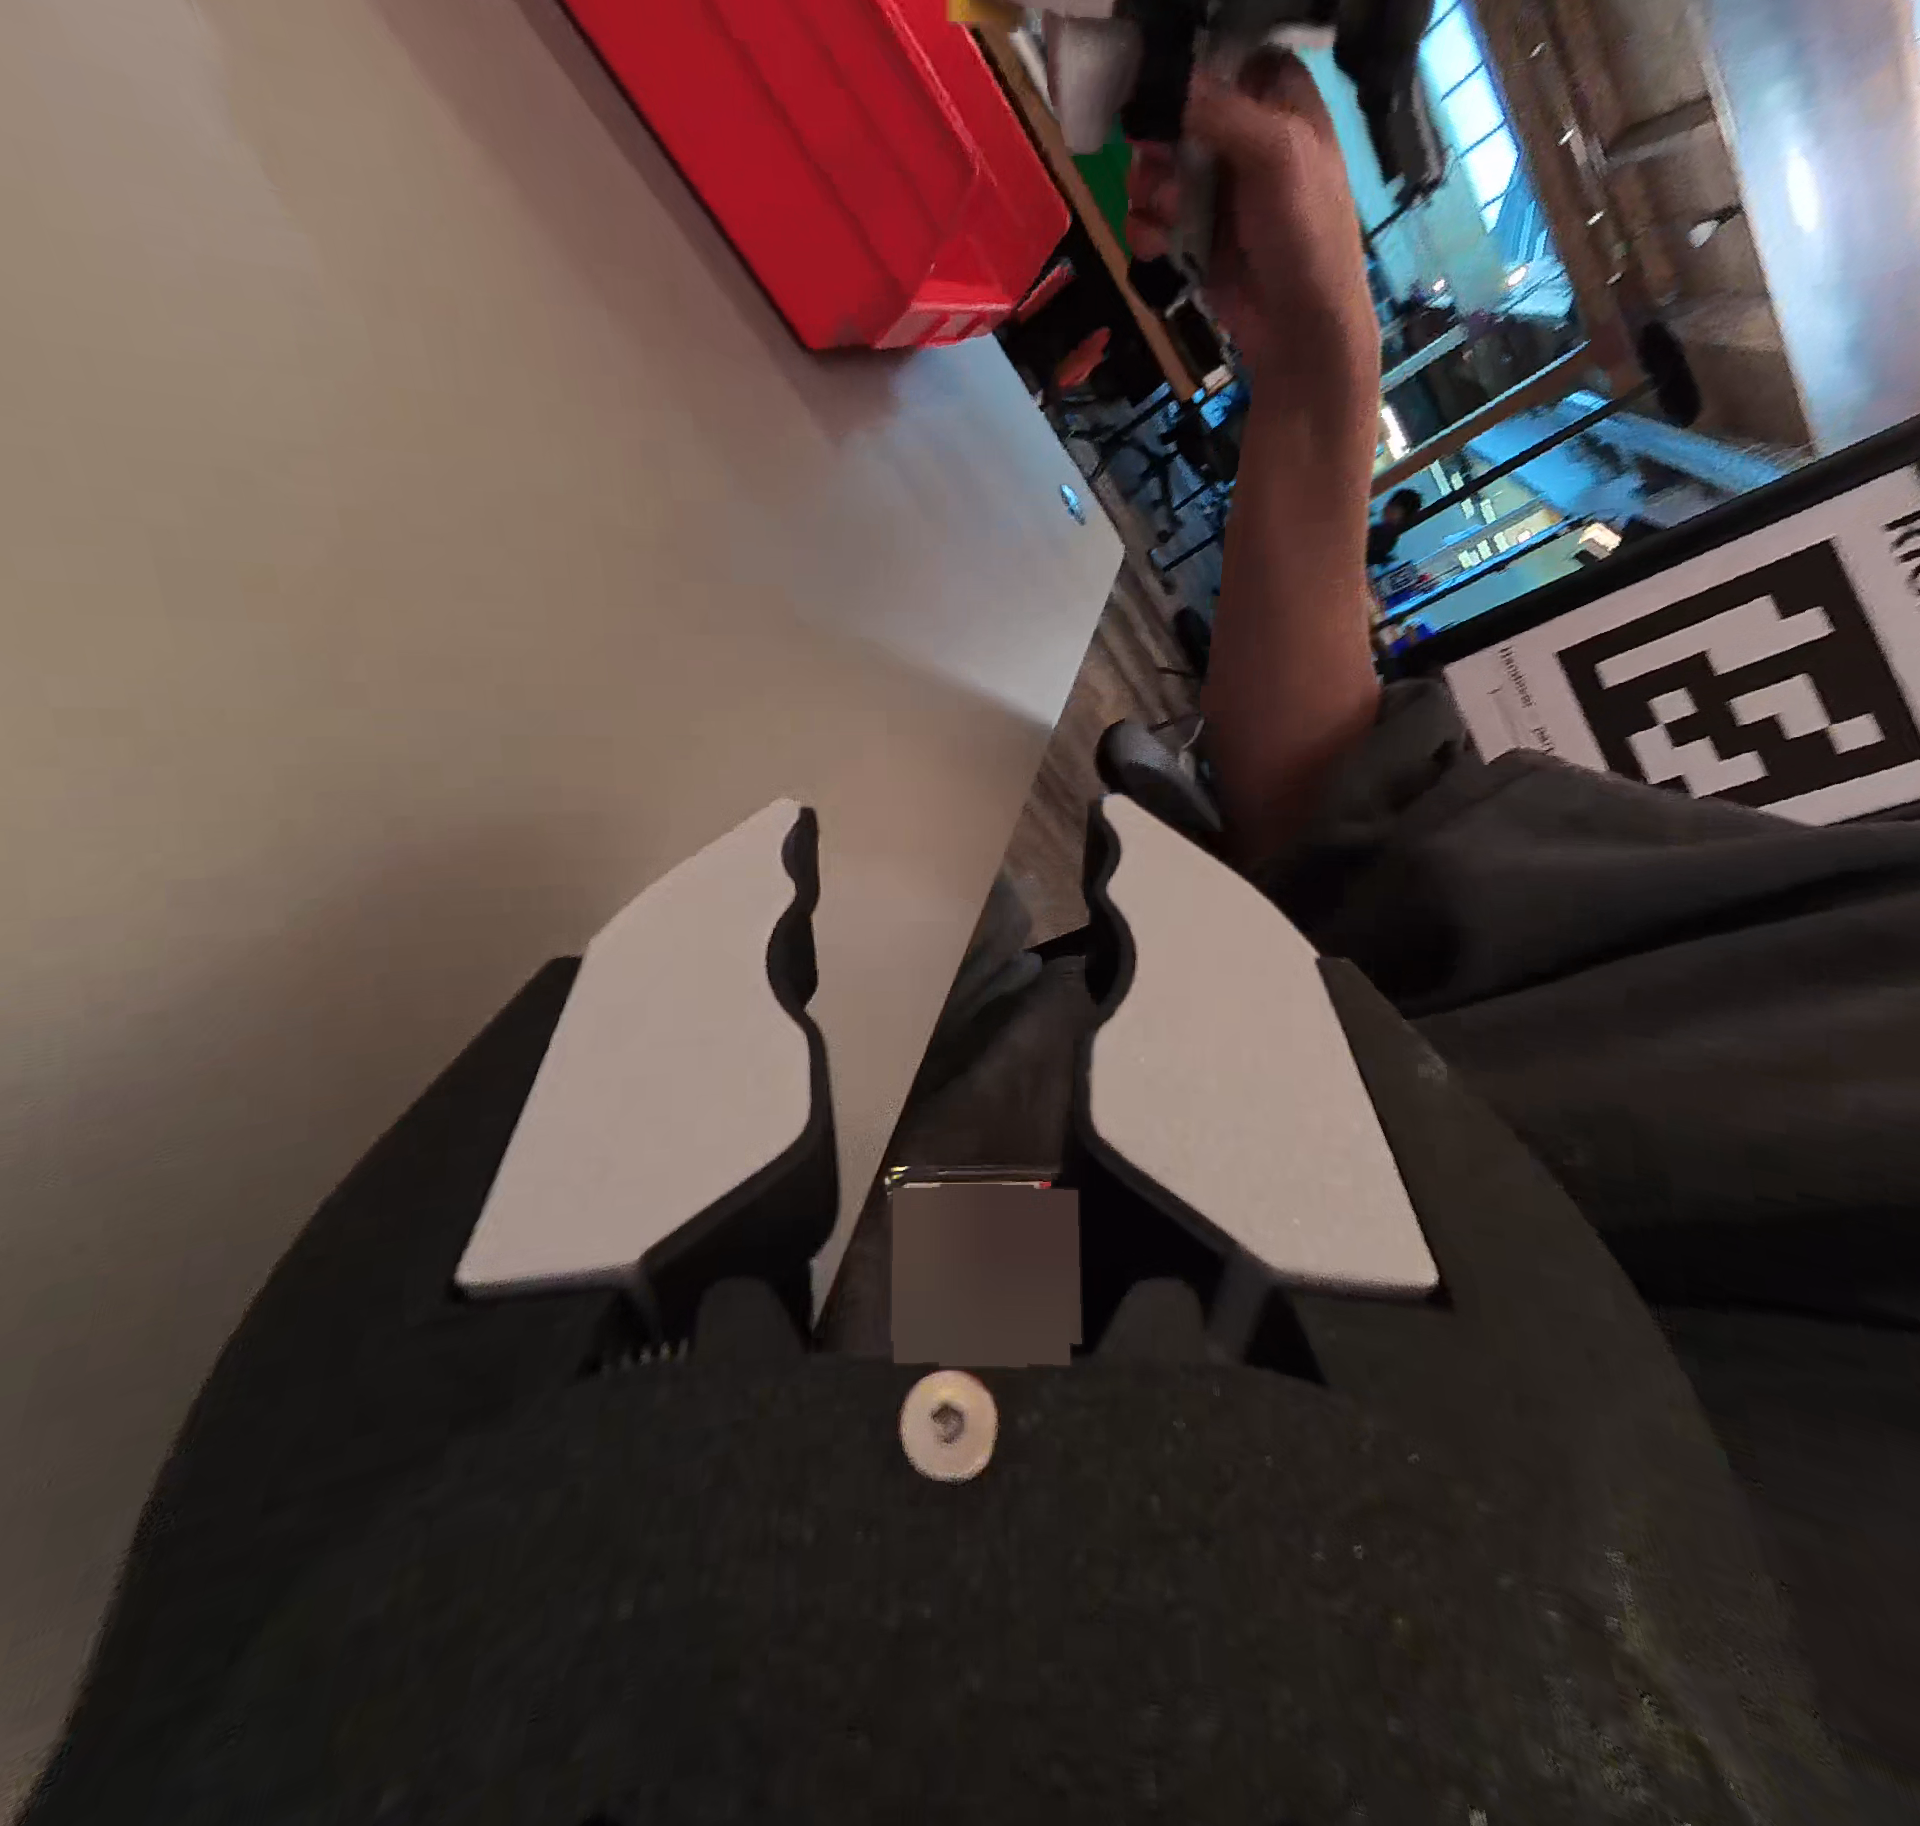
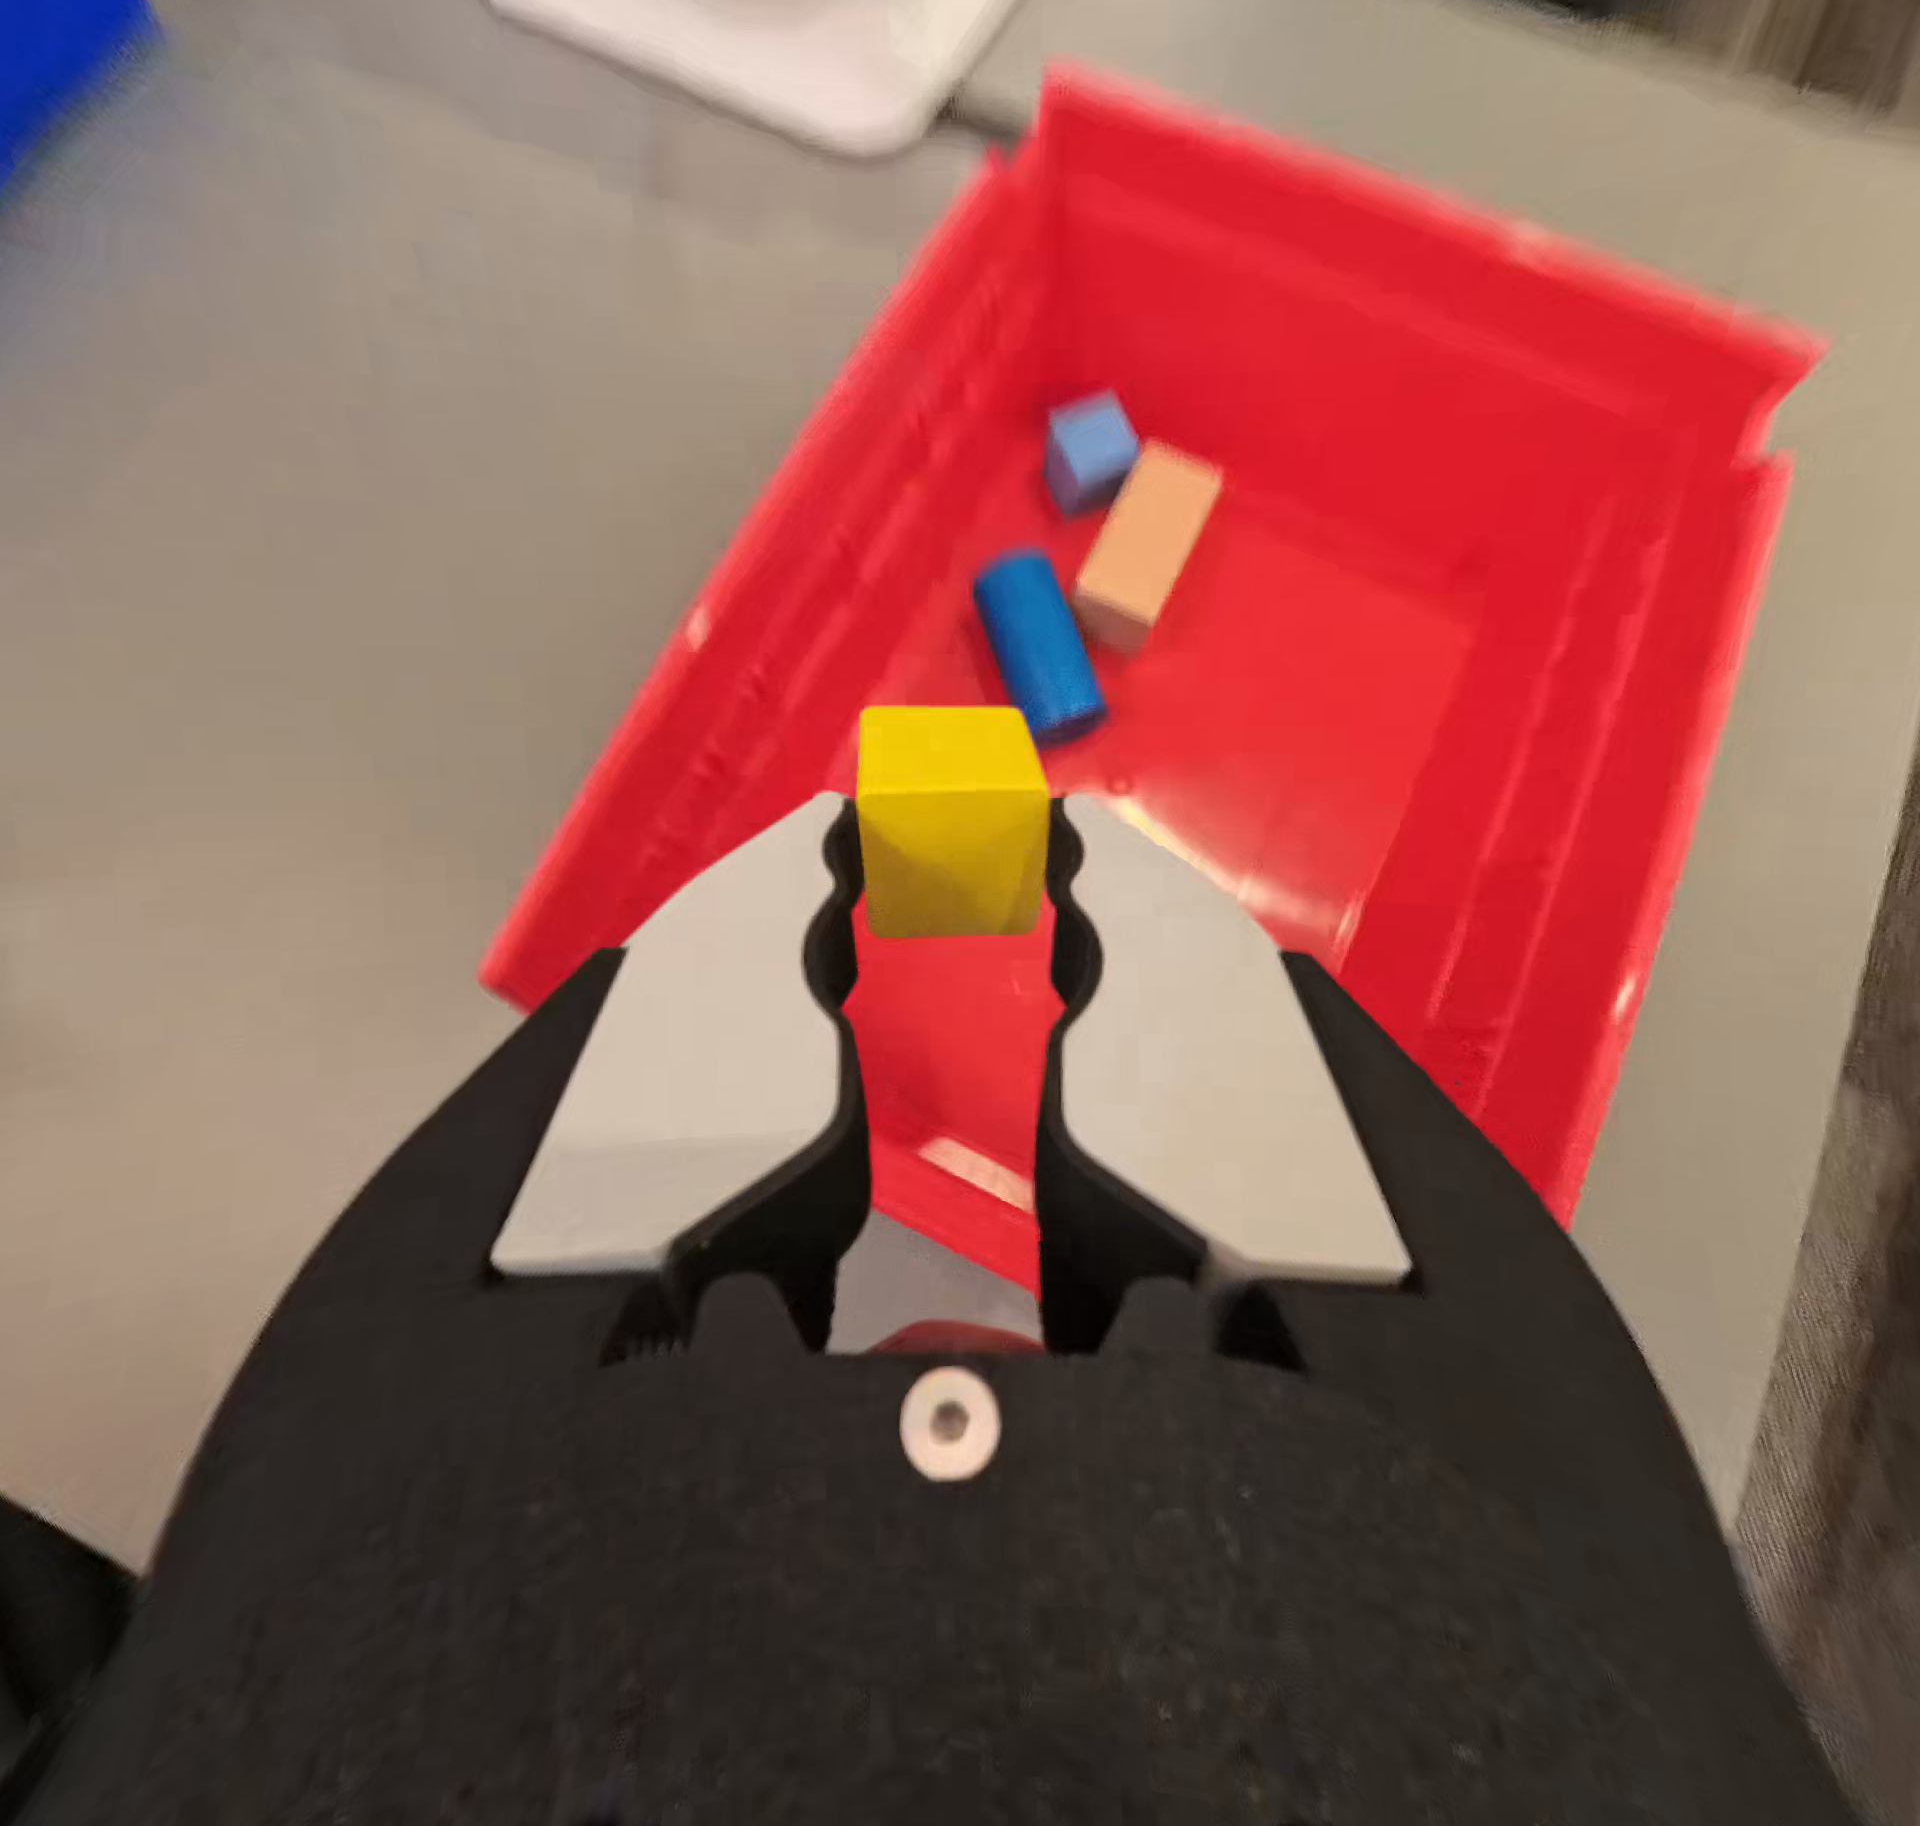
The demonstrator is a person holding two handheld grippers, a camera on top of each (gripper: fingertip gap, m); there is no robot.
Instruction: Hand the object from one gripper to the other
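Right claw [image 2: 951, 841] grips the yellow cube [image 2: 951, 820] at its fingertips, raised above the red bin [image 2: 1507, 633], person's forearm [image 1: 1299, 550] upright. Left claw [image 1: 951, 862] is rolled sideways at the tabletop [image 1: 416, 529] edge, jaws wide, empty.

The left wrist view, rolled sideways, looks low along the table [image 1: 416, 633] edge toward the red bin [image 1: 810, 114], while the right wrist view looks steeply down into that same bin [image 2: 1299, 342] from close above.
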